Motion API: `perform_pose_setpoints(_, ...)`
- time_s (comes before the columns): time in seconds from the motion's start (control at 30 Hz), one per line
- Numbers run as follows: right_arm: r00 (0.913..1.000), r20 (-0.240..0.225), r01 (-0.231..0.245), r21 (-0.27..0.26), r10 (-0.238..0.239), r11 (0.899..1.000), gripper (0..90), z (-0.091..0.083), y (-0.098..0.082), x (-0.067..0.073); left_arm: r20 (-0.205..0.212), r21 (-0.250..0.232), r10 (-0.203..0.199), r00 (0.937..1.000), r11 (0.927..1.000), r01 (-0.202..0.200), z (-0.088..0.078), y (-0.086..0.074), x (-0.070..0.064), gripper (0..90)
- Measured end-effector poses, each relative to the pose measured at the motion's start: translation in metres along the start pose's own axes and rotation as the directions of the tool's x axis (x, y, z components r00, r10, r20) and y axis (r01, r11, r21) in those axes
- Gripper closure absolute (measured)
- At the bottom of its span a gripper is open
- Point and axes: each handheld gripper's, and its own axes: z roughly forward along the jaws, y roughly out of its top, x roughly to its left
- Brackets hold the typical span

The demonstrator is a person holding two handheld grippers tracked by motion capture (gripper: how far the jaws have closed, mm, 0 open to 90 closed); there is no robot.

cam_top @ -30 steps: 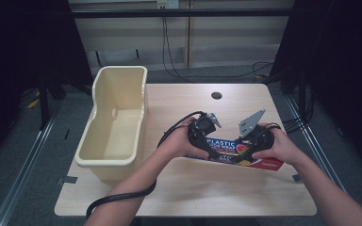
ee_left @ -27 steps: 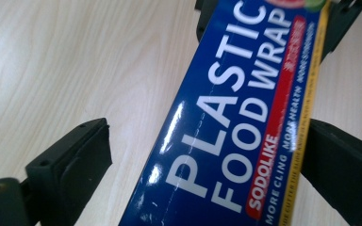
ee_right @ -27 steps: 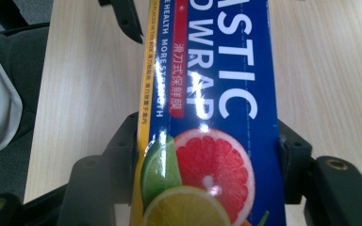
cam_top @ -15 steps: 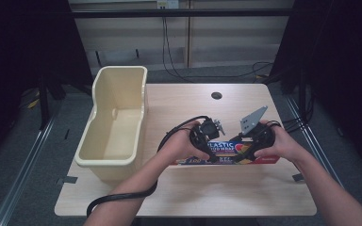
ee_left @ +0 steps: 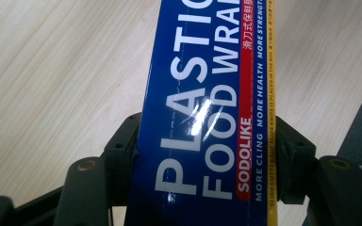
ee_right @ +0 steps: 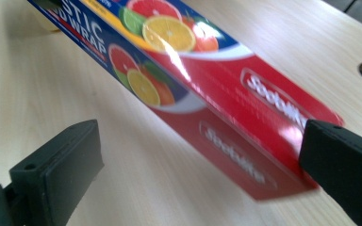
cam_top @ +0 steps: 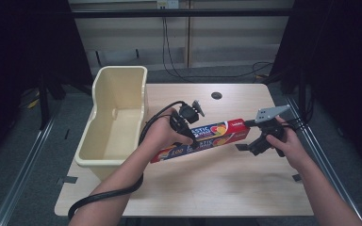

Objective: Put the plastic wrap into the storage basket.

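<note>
A: Quick count. Boxes?

B: One. A long blue-and-red cardboard box of plastic food wrap (cam_top: 202, 138), fruit pictures printed on it. It lies slantwise over the middle of the light wooden table (cam_top: 207, 188), red end toward the right.

A: Grippers?

B: Two black hand-held ones. The left gripper (cam_top: 188, 134) is clenched on the box near its middle; in the left gripper view the jaws press both long edges of the box (ee_left: 202, 122). They have just been closing, box between them.

A: And the right?

B: The right gripper (cam_top: 257, 141) is released. Jaws spread wide, just been opening. In the right gripper view the red end of the box (ee_right: 217, 108) sits between them: a clear gap at one jaw, and the other jaw right at the box's corner. Touching or not, can't tell.

A: Hands?

B: Two. Left hand (cam_top: 162, 134), right hand (cam_top: 287, 143), one per gripper.

A: Other stuff?

B: One cream plastic tub (cam_top: 118, 117) at the table's left edge, well apart from the box. One round dark hole (cam_top: 216, 95) in the tabletop near the far edge. One black cable (cam_top: 103, 197) trailing from the left gripper past the forearm and off the near edge.

A: Anything in the way?

B: The left hand and gripper cover part of the box's middle in the high view. The table between box and tub is bare wood.
</note>
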Motion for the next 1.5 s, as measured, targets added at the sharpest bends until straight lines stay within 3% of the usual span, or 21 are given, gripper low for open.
perform_pose_setpoints(0.23, 0.999, 0.044, 0.002, 0.019, -0.003, 1.0, 1.4, 0.002, -0.012, 0.006, -0.016, -0.018, -0.043, 0.999, 0.9989, 0.042, -0.018, -0.002, 0.004, 39.4)
perform_pose_setpoints(0.37, 0.9995, 0.031, -0.006, 0.033, 0.005, 0.999, 1.7, 0.007, -0.018, 0.008, -0.033, -0.023, -0.049, 0.9983, 0.9986, 0.048, -0.025, -0.002, 0.004, 39.4)
perform_pose_setpoints(0.47, 0.9995, 0.03, -0.01, 0.04, 0.009, 0.999, 1.7, 0.011, -0.02, 0.011, -0.028, -0.034, -0.078, 0.9965, 0.9965, 0.077, -0.033, -0.004, 0.007, 39.4)
perform_pose_setpoints(0.57, 0.9989, 0.047, 0.002, 0.055, -0.005, 0.999, 1.8, 0.015, -0.022, 0.012, -0.035, -0.031, -0.084, 0.9959, 0.9961, 0.083, -0.037, -0.006, 0.009, 39.4)
perform_pose_setpoints(0.9, 0.9984, 0.055, 0.005, 0.099, -0.01, 0.995, 2.0, 0.03, -0.03, 0.022, -0.062, -0.052, -0.158, 0.9856, 0.9866, 0.155, -0.062, -0.014, 0.014, 39.6)
perform_pose_setpoints(1.17, 0.9987, 0.05, 0.005, 0.104, -0.01, 0.995, 2.1, 0.035, -0.031, 0.025, -0.068, -0.034, -0.179, 0.9815, 0.9836, 0.177, -0.074, -0.018, 0.018, 39.8)
perform_pose_setpoints(1.33, 0.9986, 0.052, 0.007, 0.116, -0.013, 0.993, 2.1, 0.038, -0.032, 0.027, -0.075, -0.039, -0.201, 0.9766, 0.9792, 0.199, -0.082, -0.025, 0.021, 39.8)
perform_pose_setpoints(1.4, 0.9986, 0.051, 0.004, 0.114, -0.01, 0.993, 2.1, 0.038, -0.032, 0.027, -0.076, -0.058, -0.253, 0.9644, 0.9667, 0.249, -0.088, -0.03, 0.021, 39.9)
perform_pose_setpoints(1.43, 0.9982, 0.058, 0.003, 0.113, -0.01, 0.994, 2.1, 0.038, -0.032, 0.027, -0.076, -0.058, -0.253, 0.9644, 0.9667, 0.249, -0.088, -0.03, 0.021, 39.8)
perform_pose_setpoints(1.5, 0.998, 0.062, 0.001, 0.113, -0.009, 0.994, 2.1, 0.038, -0.031, 0.027, -0.094, -0.062, -0.276, 0.9567, 0.9606, 0.271, -0.094, -0.035, 0.021, 39.9)
